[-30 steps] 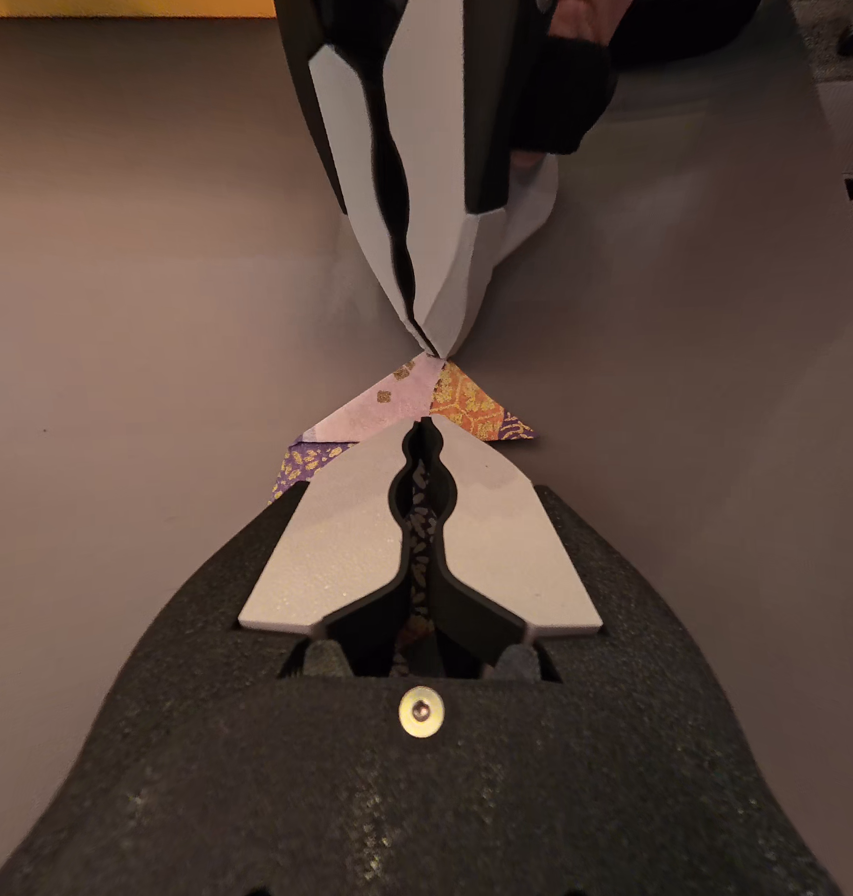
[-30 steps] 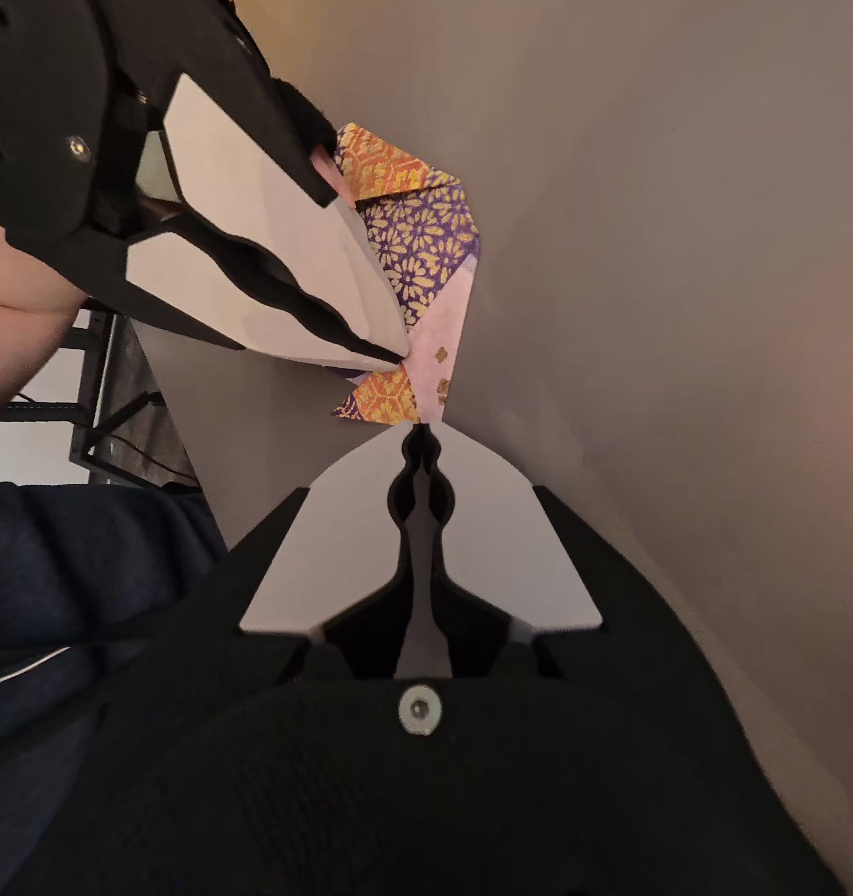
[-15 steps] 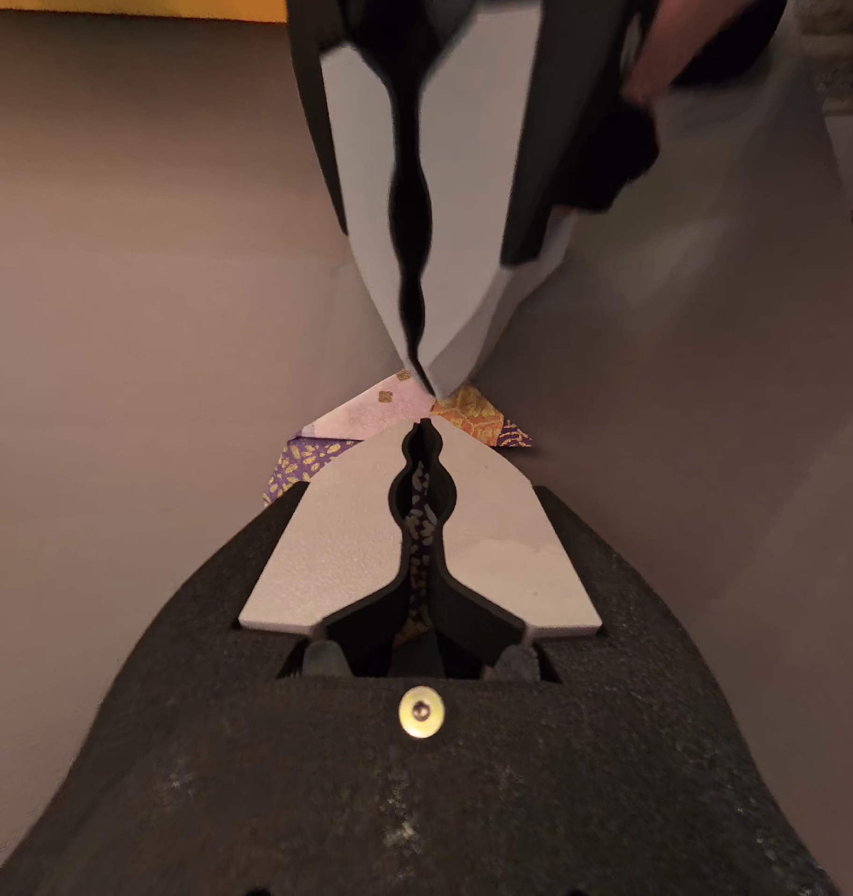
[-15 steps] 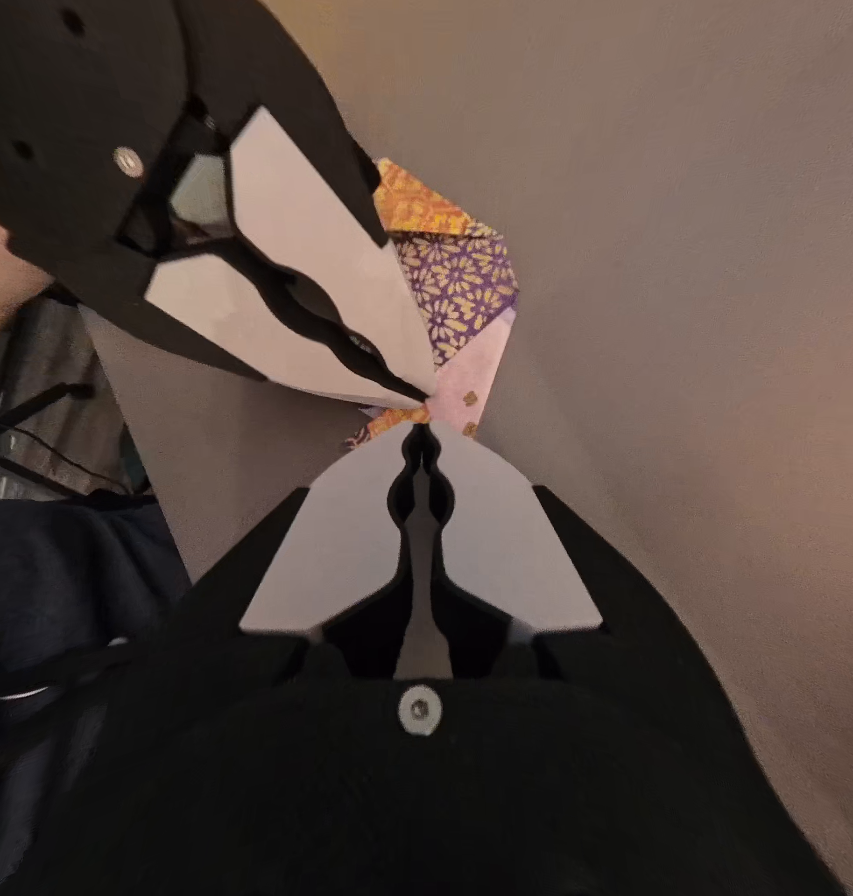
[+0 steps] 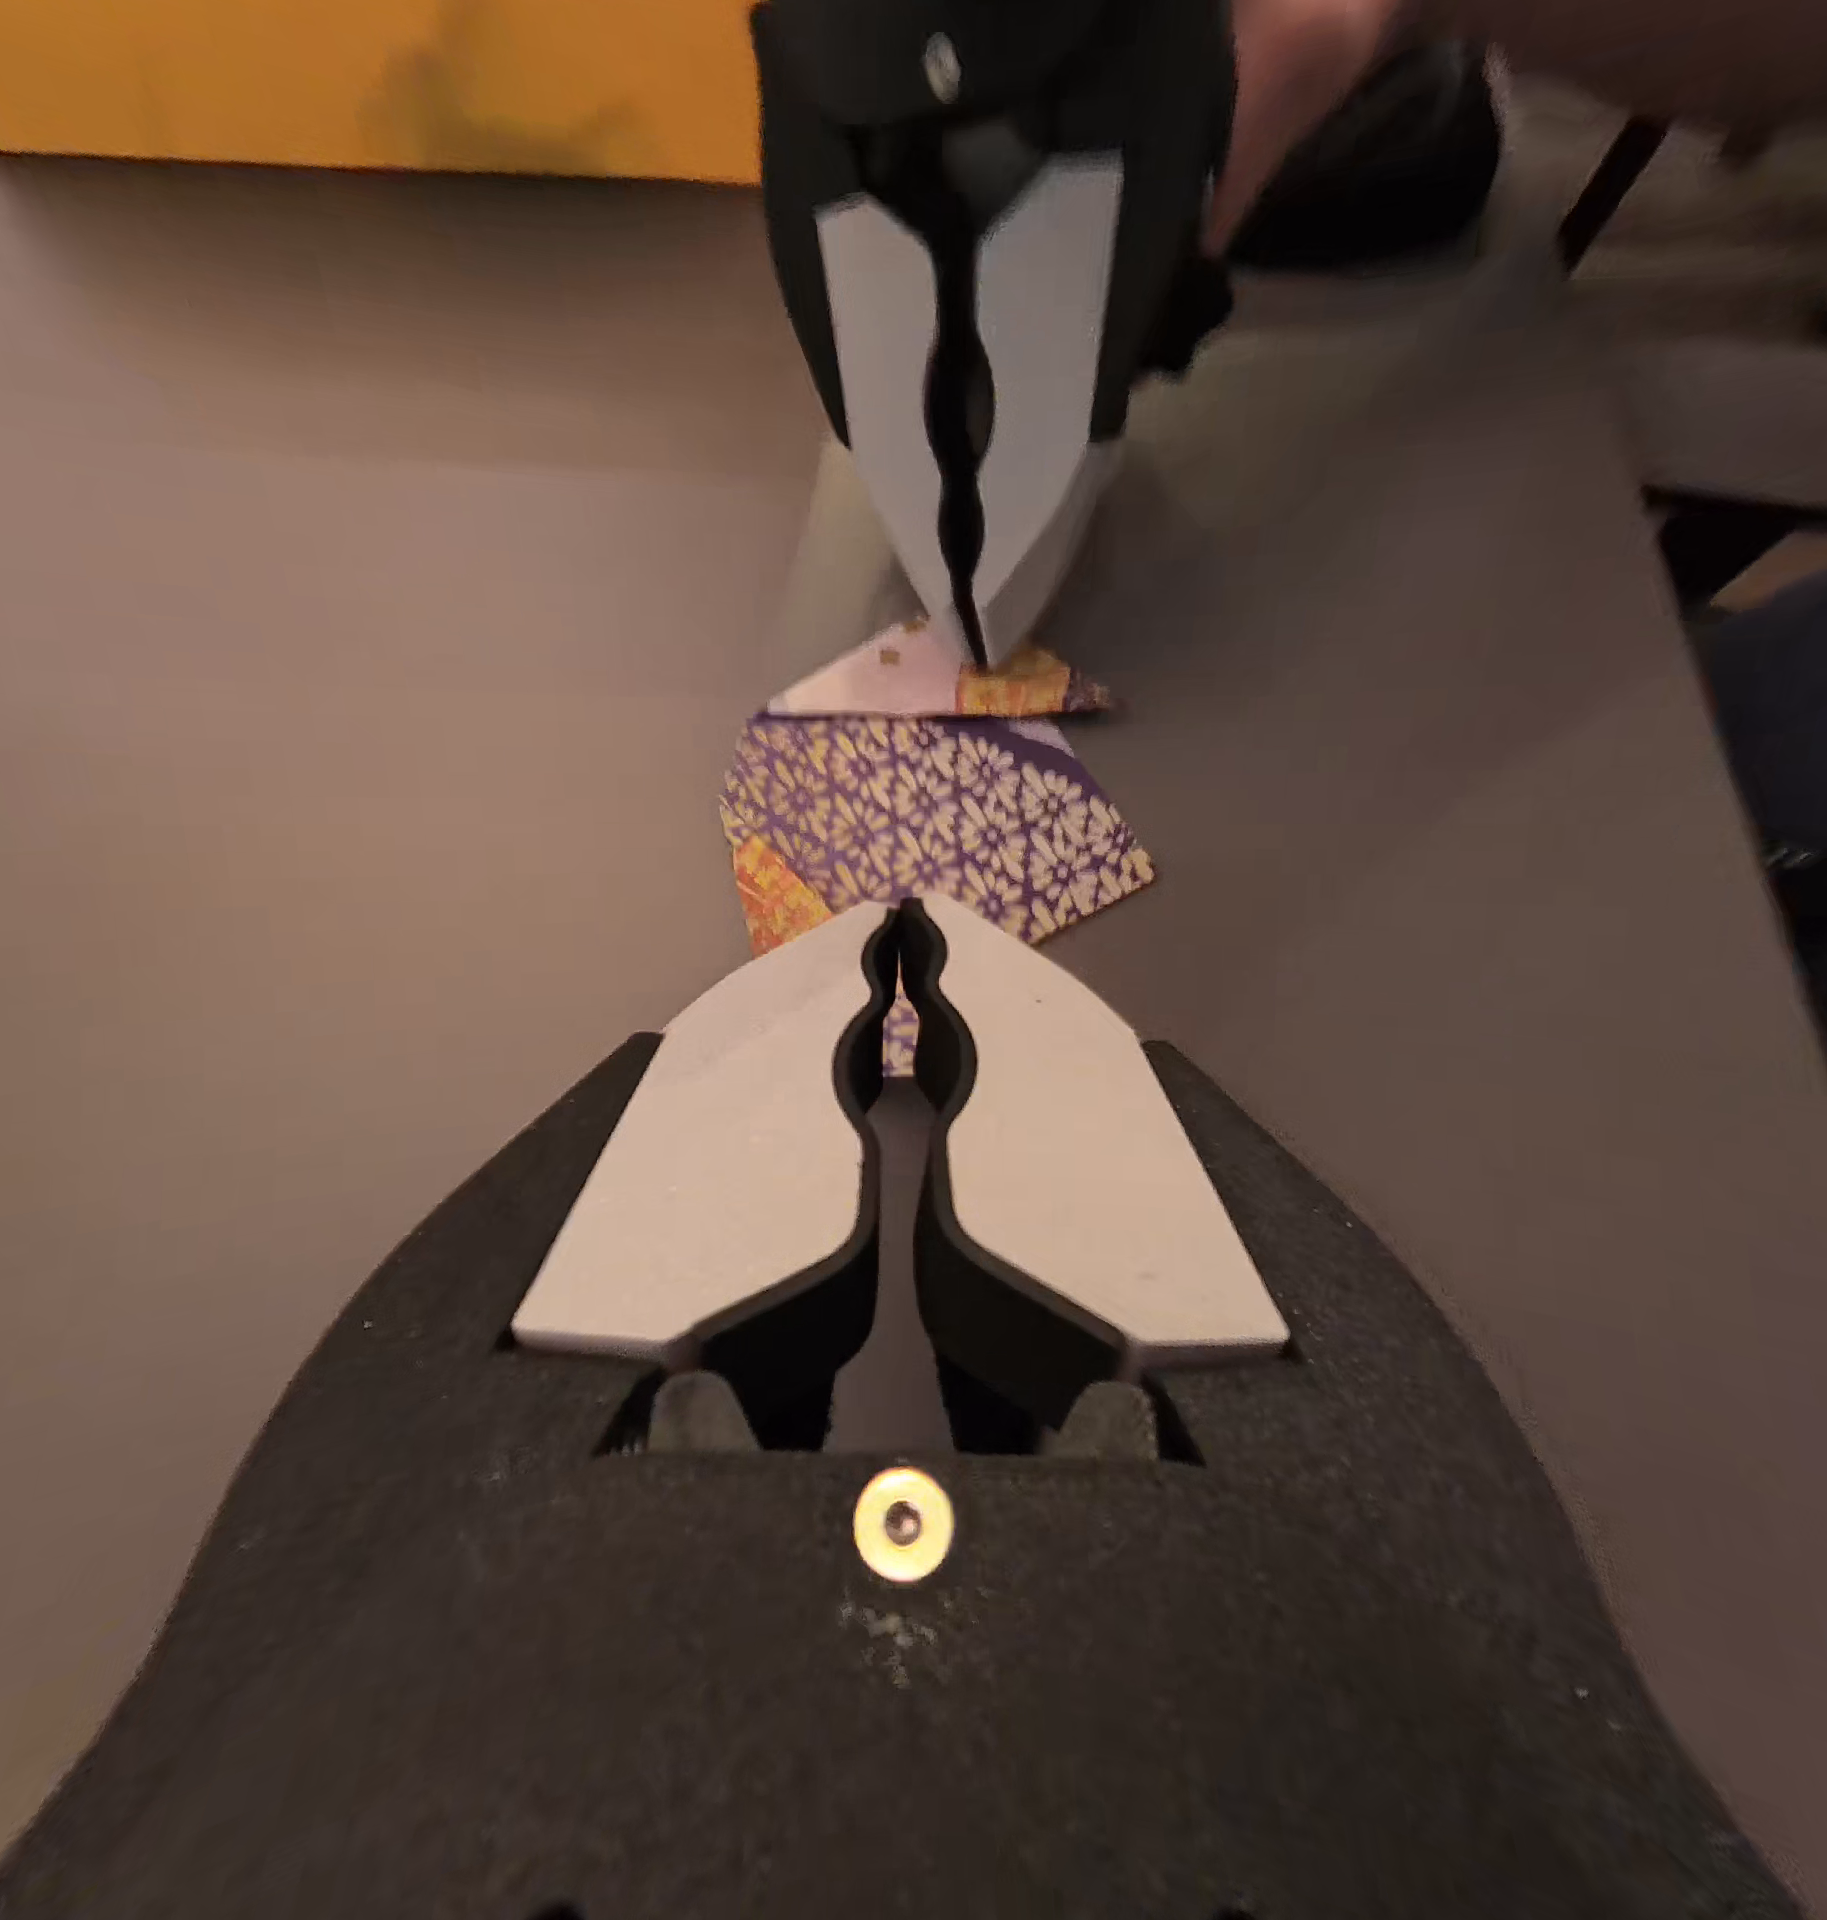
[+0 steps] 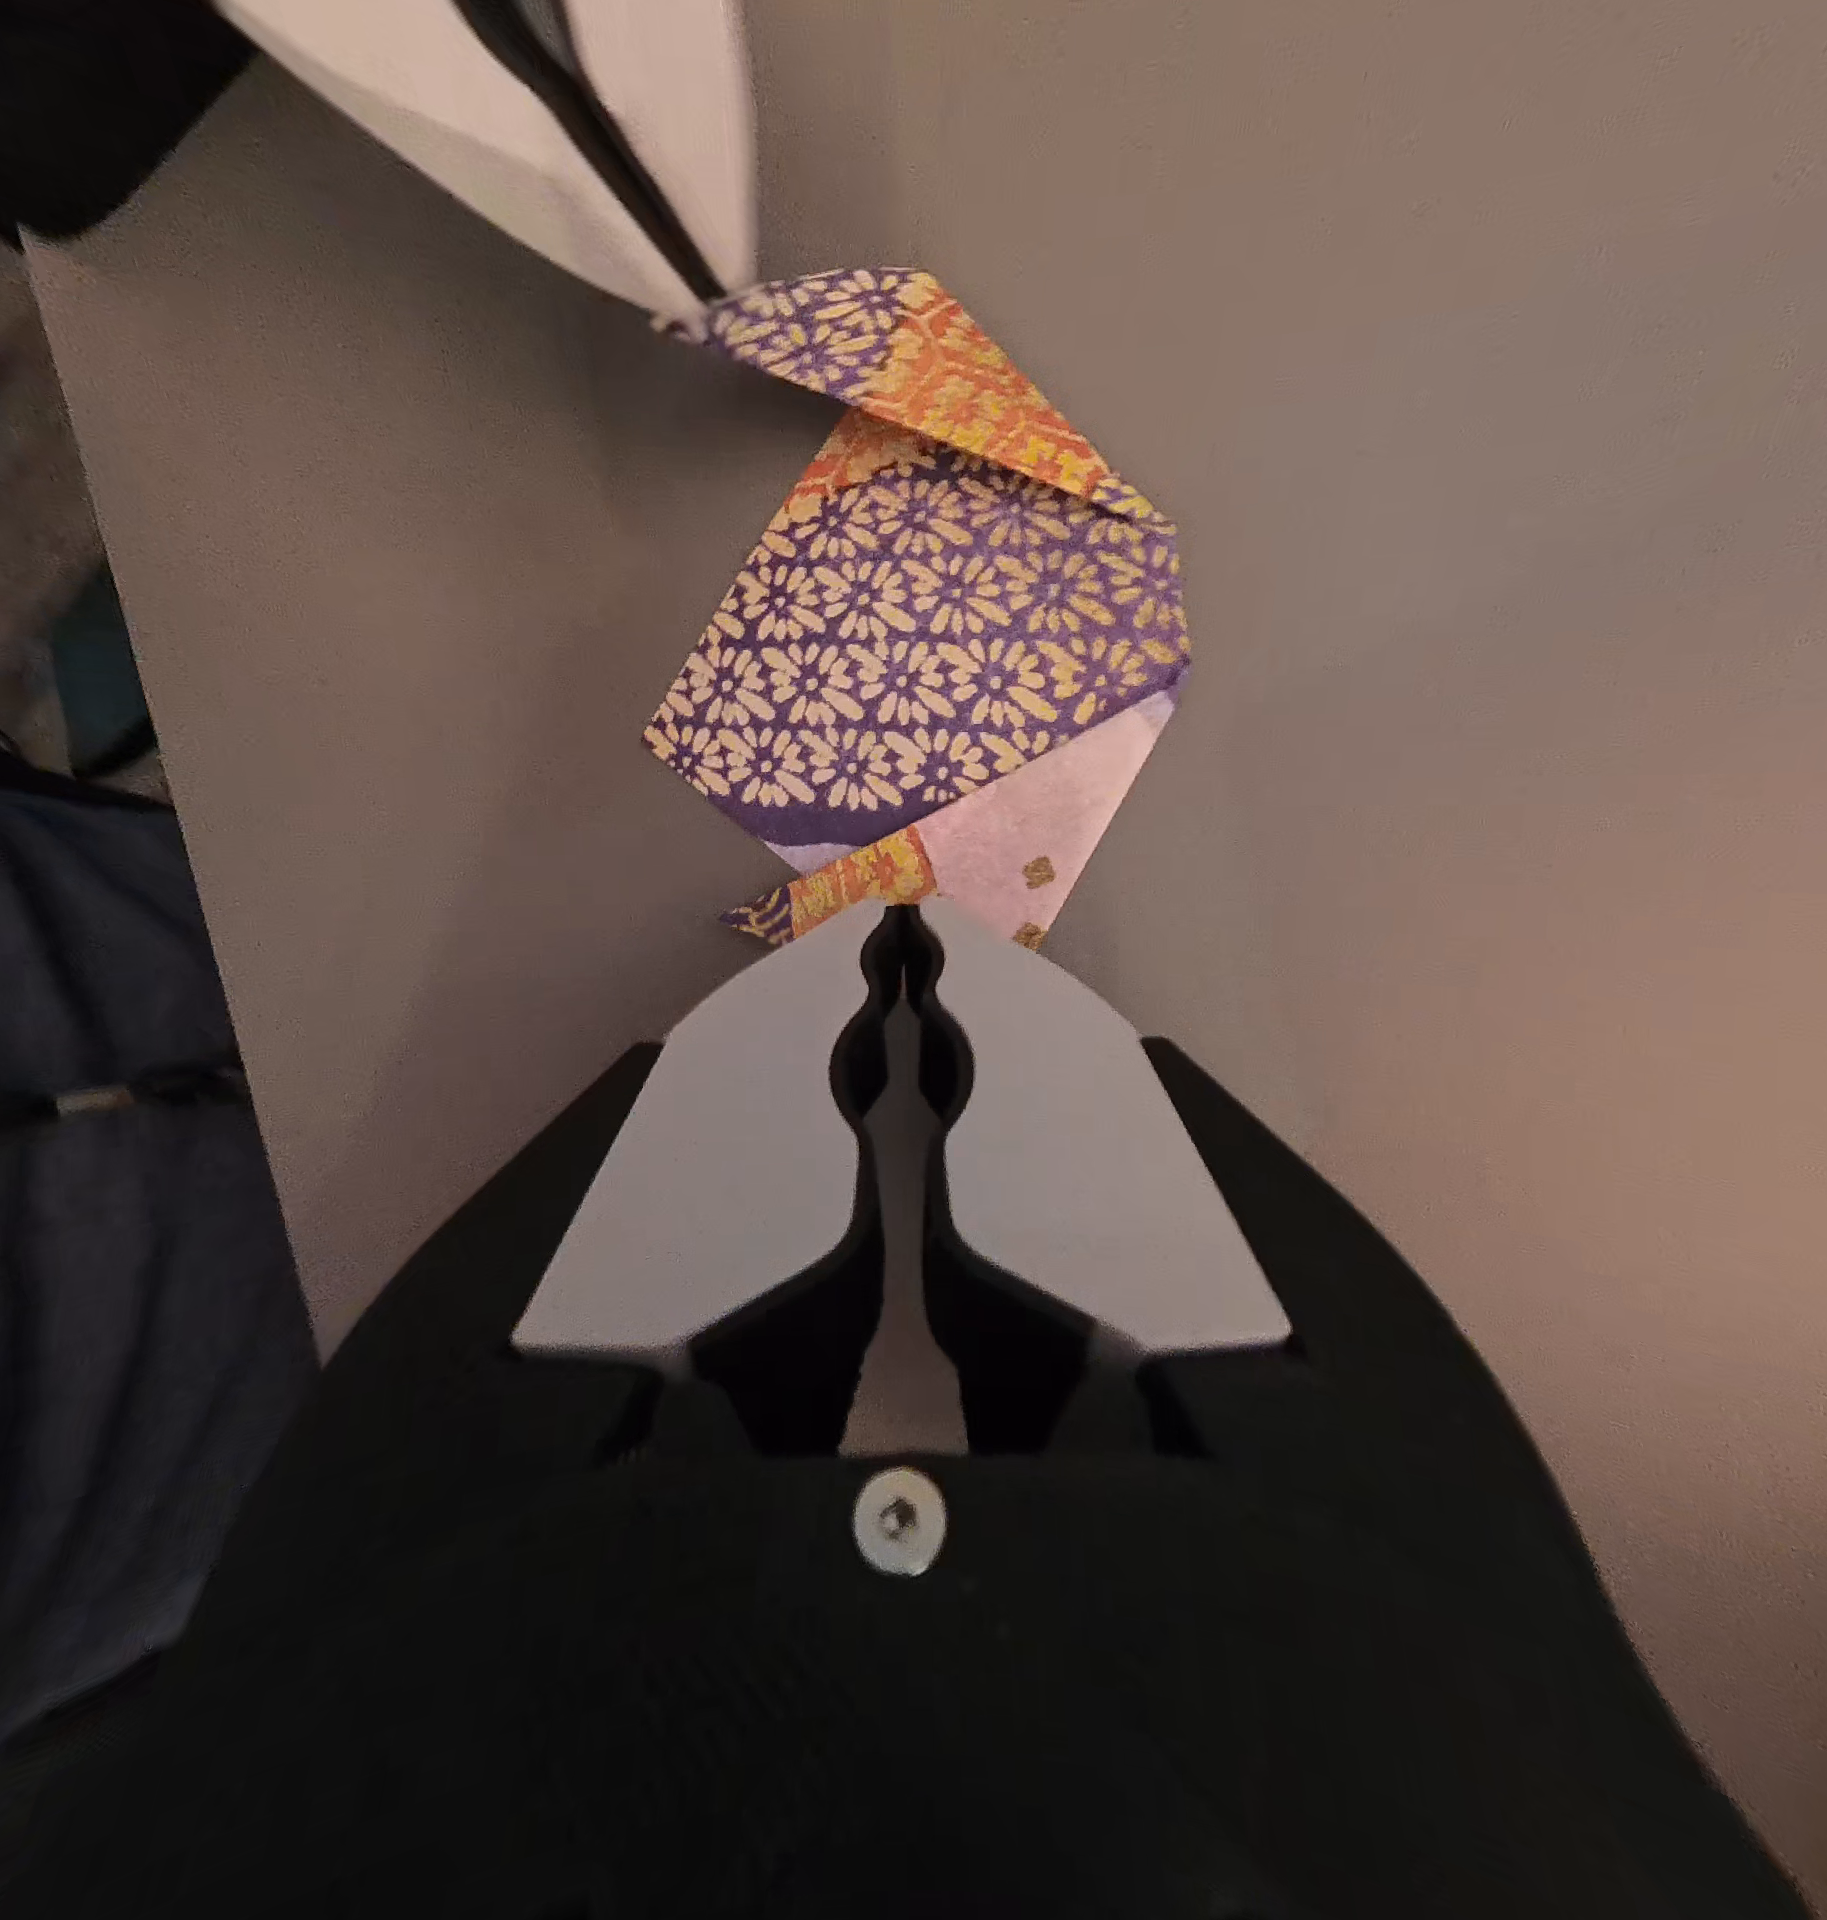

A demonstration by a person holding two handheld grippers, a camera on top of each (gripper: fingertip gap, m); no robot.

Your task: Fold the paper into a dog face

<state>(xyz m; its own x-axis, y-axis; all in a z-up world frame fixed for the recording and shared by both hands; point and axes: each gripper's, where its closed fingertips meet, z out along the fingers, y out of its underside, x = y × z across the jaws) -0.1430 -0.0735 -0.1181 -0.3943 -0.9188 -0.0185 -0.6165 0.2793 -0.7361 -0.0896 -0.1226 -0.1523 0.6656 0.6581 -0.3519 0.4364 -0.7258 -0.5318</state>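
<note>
Two hand-held grippers, left and right, pressed together, hide the folded paper's opposite tips.

A plain grey-brown tabletop carries the scene, smooth and matte, lit warmer toward one side. On it lies a single folded paper, patterned in purple with pale flower shapes, with orange and gold patches and a pale lilac part. In the right wrist view the paper shows a broad purple middle panel lying flat, an orange-edged flap folded over at its far end and a lilac corner with an orange strip at its near end. The far end flap looks slightly raised off the surface. A yellow surface borders the tabletop's far edge.
</note>
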